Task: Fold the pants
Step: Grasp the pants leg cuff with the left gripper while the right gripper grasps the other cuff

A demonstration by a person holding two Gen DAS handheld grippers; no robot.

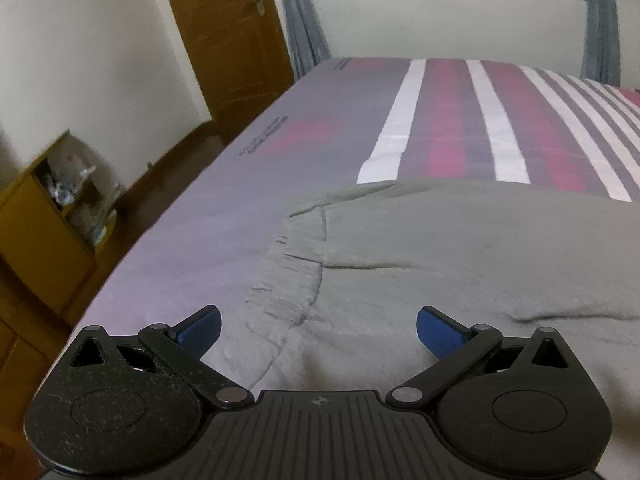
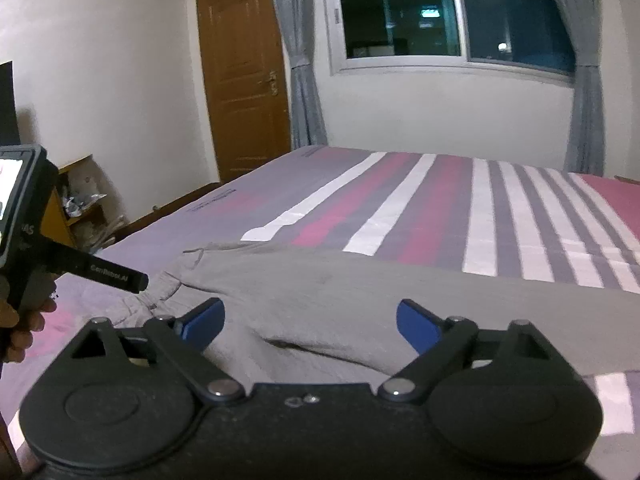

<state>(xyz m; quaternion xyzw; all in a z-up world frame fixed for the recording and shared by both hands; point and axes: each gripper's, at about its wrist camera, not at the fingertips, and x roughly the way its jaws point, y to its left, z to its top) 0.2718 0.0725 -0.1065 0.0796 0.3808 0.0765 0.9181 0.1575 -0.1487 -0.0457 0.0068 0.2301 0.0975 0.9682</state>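
Note:
Grey pants lie flat on the striped bed sheet, their gathered elastic waistband curving down the left side. My left gripper is open with blue pads, just above the cloth by the waistband, holding nothing. In the right wrist view the pants stretch across the bed, waistband end at the left. My right gripper is open and empty just above the pants near a fold crease. The left gripper's body and the hand holding it show at the left edge.
The bed's left edge drops to a dark floor. A wooden shelf unit with clutter stands by the left wall. A wooden door, grey curtains and a dark window lie beyond the bed.

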